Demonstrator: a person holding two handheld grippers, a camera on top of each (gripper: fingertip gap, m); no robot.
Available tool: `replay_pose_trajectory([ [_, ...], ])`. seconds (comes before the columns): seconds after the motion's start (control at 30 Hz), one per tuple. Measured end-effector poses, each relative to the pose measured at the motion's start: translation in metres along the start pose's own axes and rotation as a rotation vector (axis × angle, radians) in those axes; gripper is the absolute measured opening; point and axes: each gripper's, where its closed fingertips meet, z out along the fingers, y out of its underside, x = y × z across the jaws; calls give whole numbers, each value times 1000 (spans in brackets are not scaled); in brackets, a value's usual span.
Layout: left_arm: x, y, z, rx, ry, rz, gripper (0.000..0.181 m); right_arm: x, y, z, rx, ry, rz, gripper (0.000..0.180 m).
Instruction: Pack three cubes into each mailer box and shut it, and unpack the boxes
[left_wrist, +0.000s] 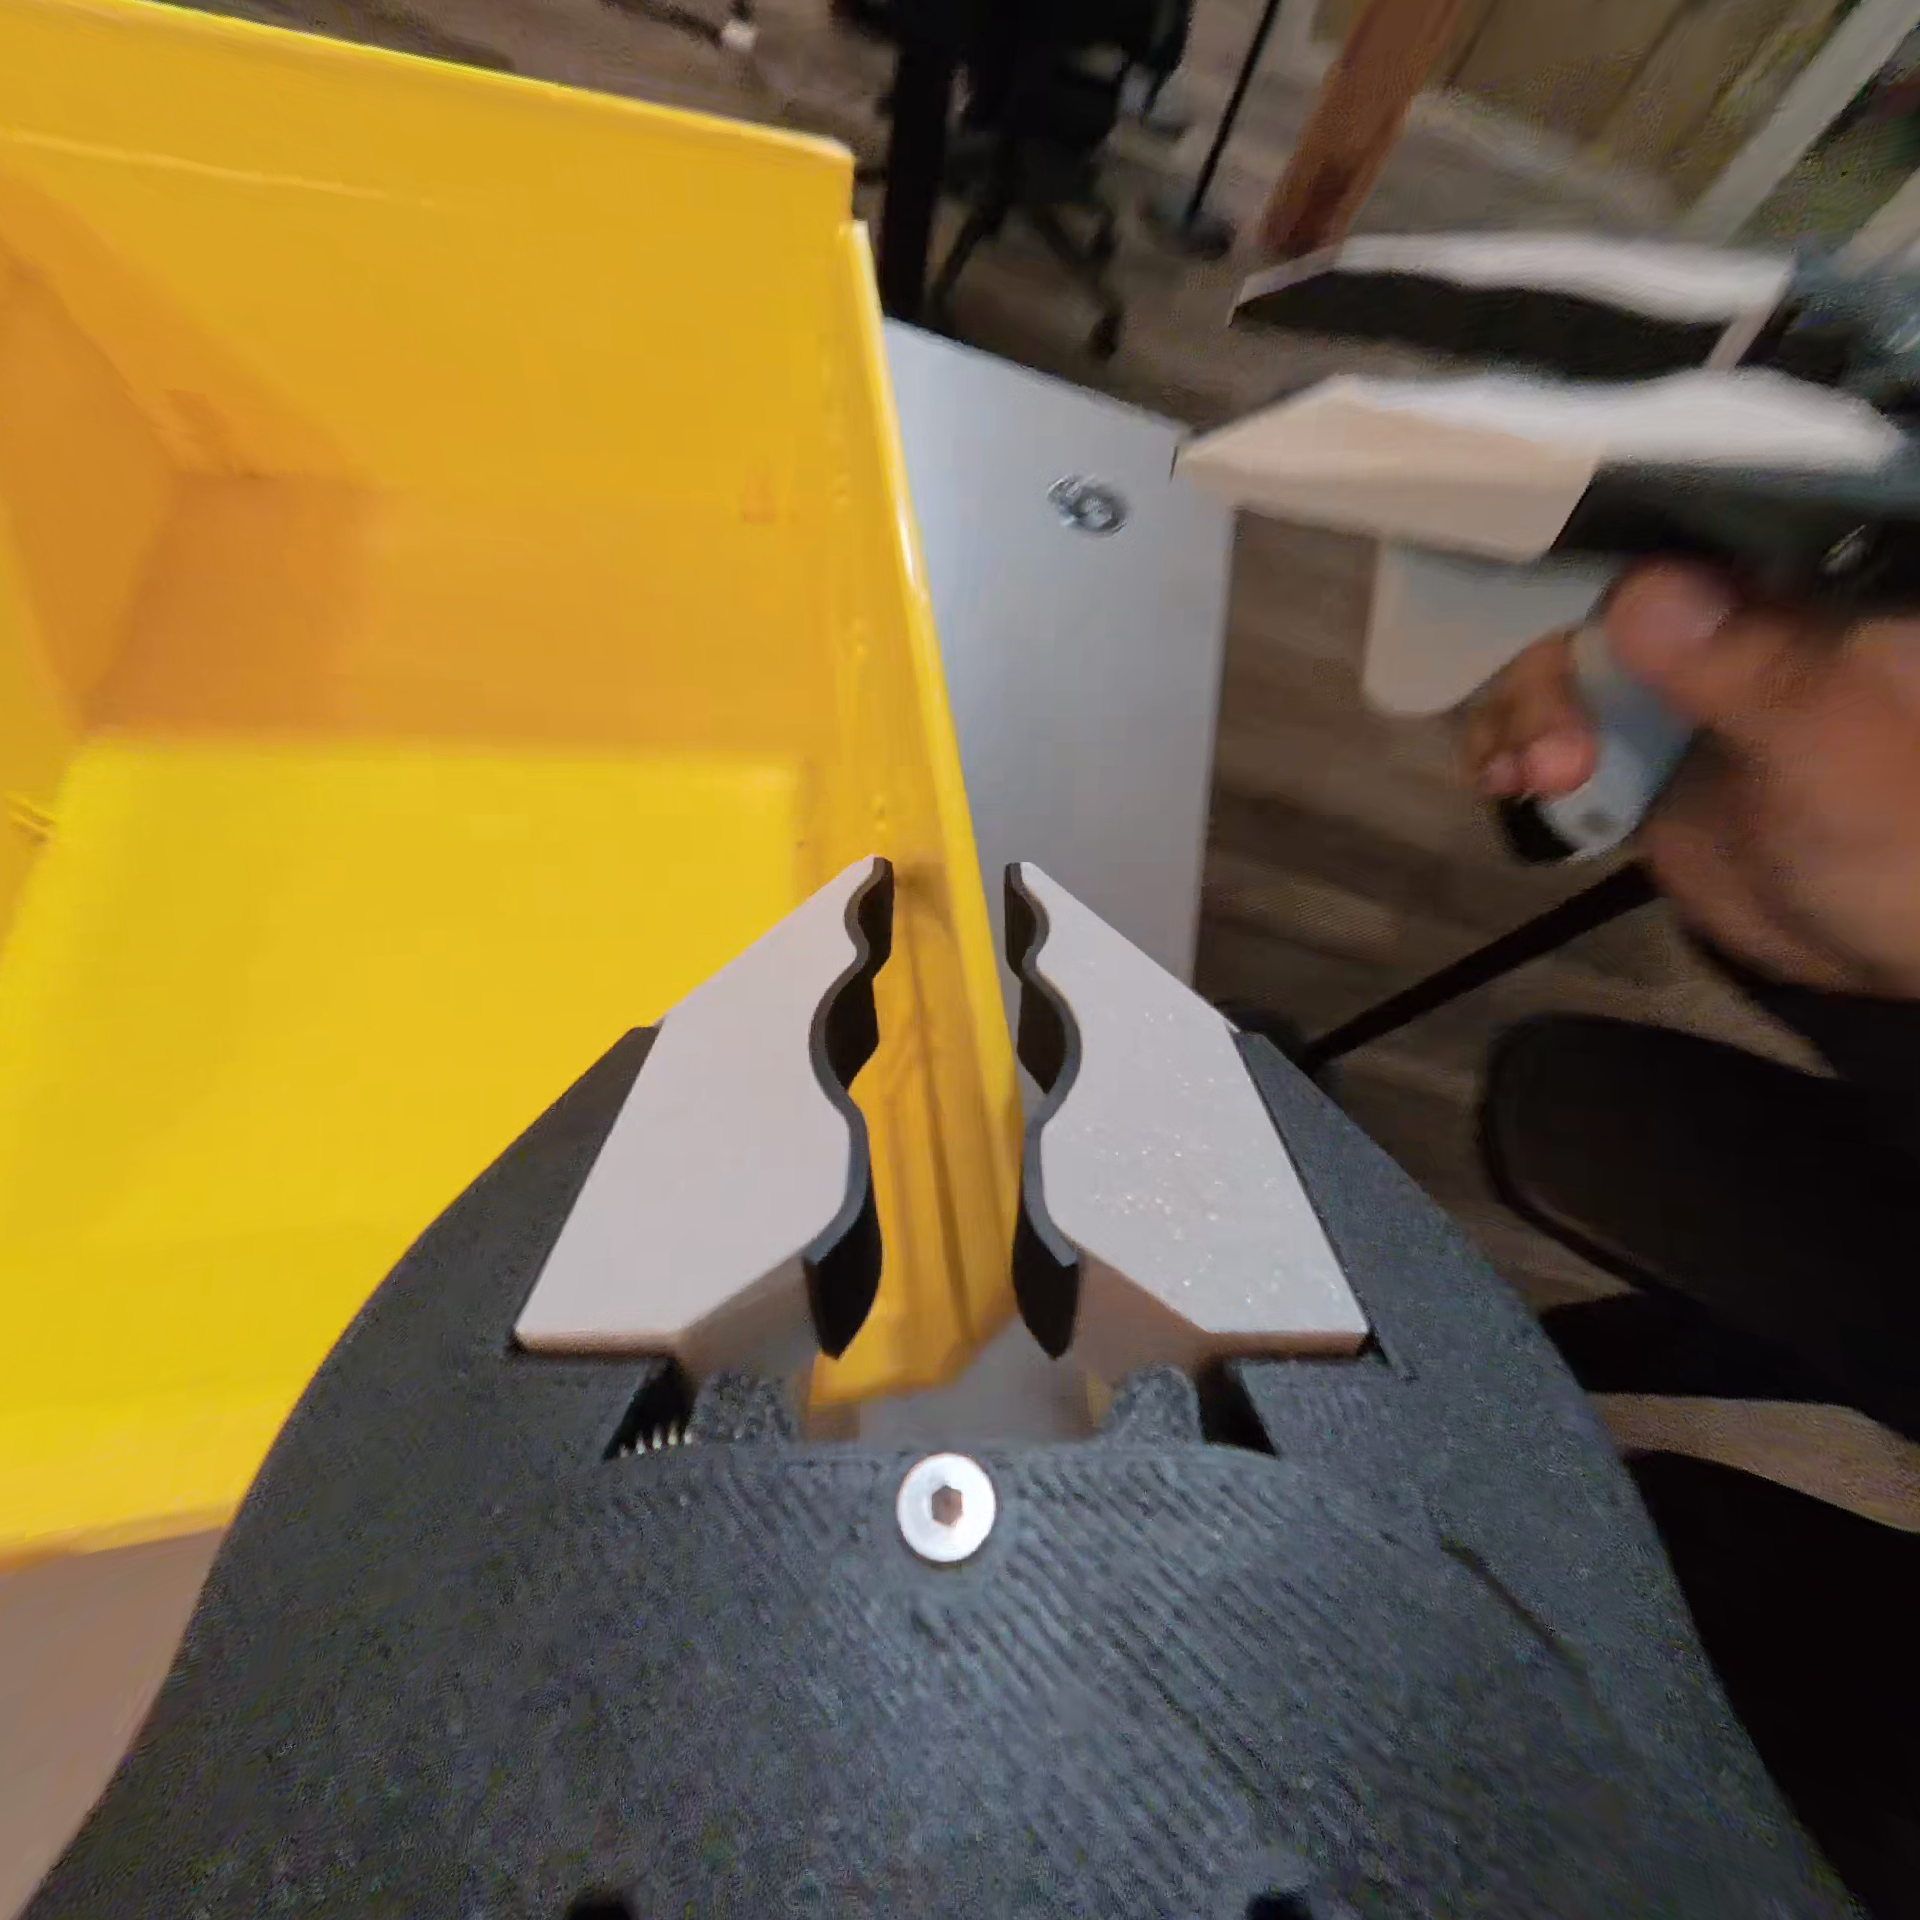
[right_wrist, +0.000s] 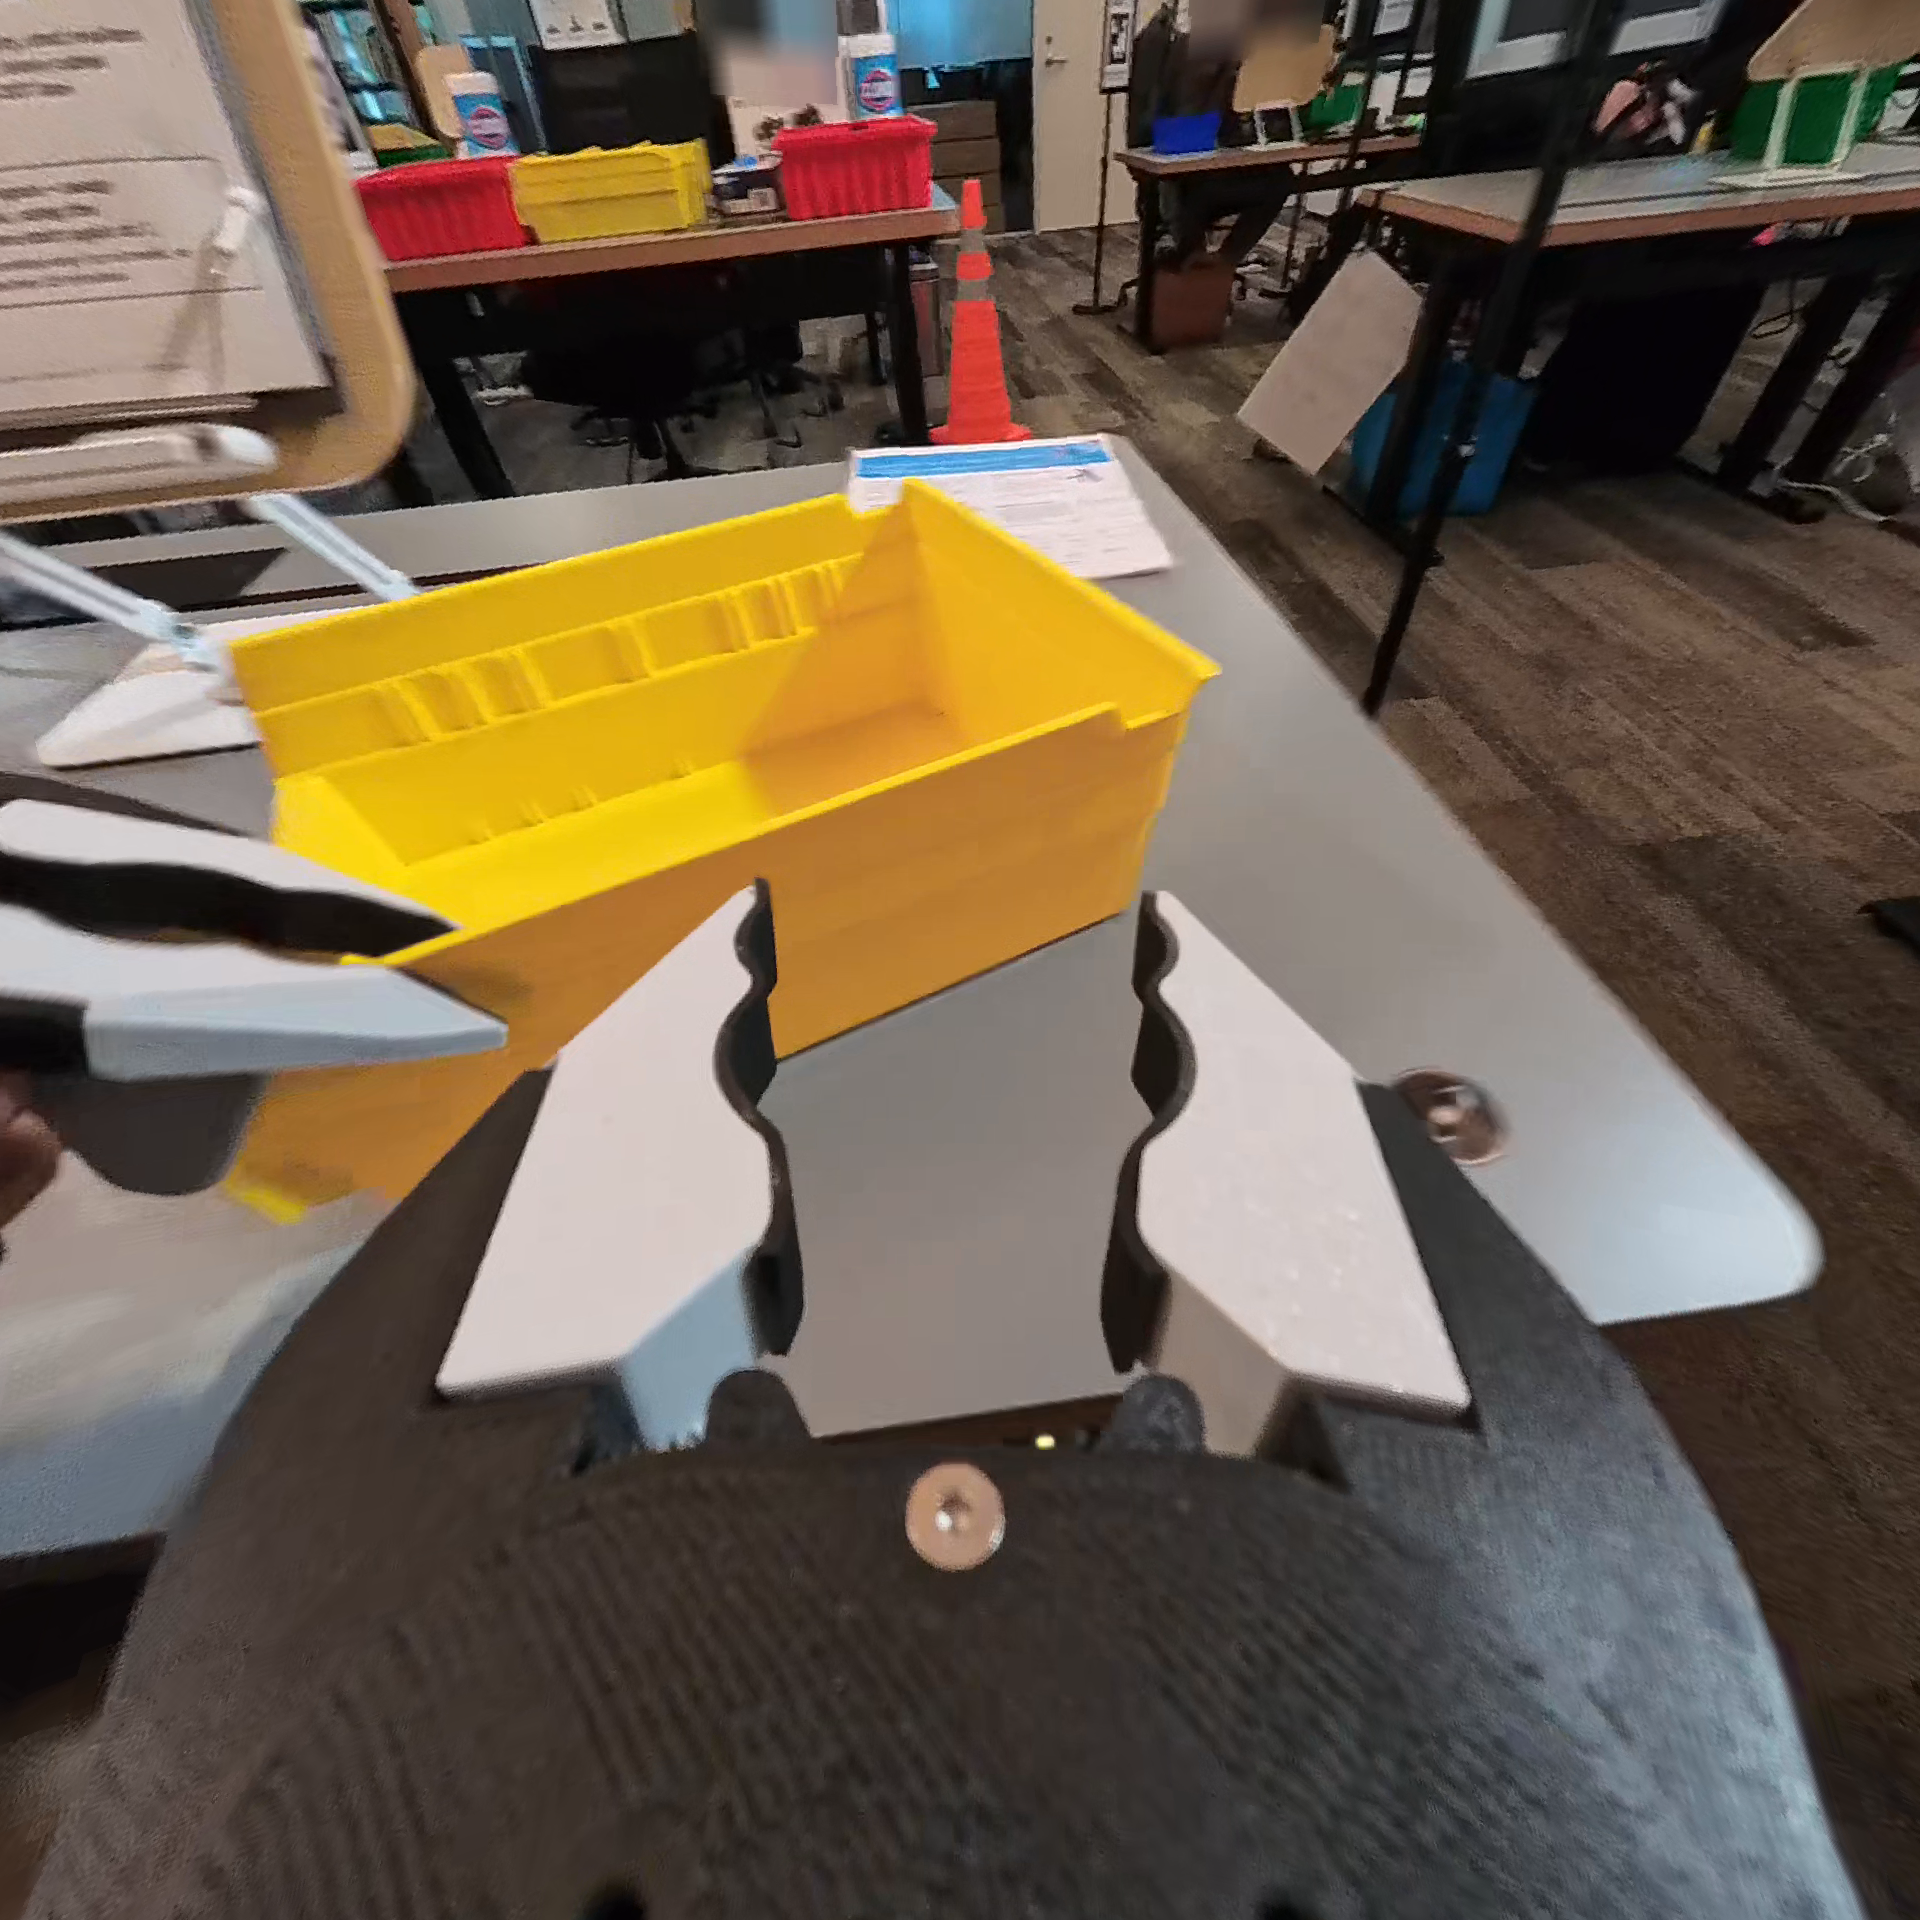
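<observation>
Grey tabletop (right_wrist: 1351, 883) in a workshop with further tables behind, bearing one yellow bin (right_wrist: 727, 748). My left gripper (left_wrist: 945, 883) straddles the bin's right-hand wall, one finger inside and one outside; its jaws stand narrowly apart with the wall between them, and I cannot tell whether the pads press it. My right gripper (right_wrist: 956, 904) hangs over bare tabletop just beside the bin's long near wall, jaws wide apart, holding nothing. Seen from the left wrist, it appears blurred at upper right, apart from the bin, with my hand (left_wrist: 1714, 790) on its handle. Bin: open-topped, oblong, ribbed along its far inner wall, nothing visible inside. Beyond it lie a printed sheet (right_wrist: 1039, 499) on the tabletop and an orange cone (right_wrist: 977, 322) on the floor.
</observation>
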Motion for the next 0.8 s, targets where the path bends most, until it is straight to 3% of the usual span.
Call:
replay_pose_trajectory([
  [0.03, 5, -1, -12, 33, 61, -46, 23, -18, 3, -4, 2, -35, 11, 69],
  [0.1, 13, 3, -44, 97, 166, -130, 39, -55, 13, -9, -6, -85, -3, 73],
  [0.17, 5, 18, -77, 136, 173, -169, 40, -86, 24, -9, -15, -99, -26, 77],
  [0.37, -58, 88, -161, 209, -168, -48, 27, -136, 29, 14, -42, -92, -49, 85],
  [0.47, -62, 97, -185, 252, -190, -116, 25, -139, 44, 34, -131, -71, -78, 88],
  [0.53, -61, 98, -192, 276, -183, -162, 25, -132, 45, 42, -148, -94, -95, 106],
  [0.6, -62, 105, -195, 266, -200, -177, 25, -111, 42, 48, -160, -82, -80, 90],
  [0.7, -67, 112, -206, 259, -281, -147, 22, -54, 32, 61, -135, -24, -100, 36],
  [0.8, -71, 115, -217, 271, -352, -126, 20, 10, 25, 77, -138, 4, -29, 15],
])
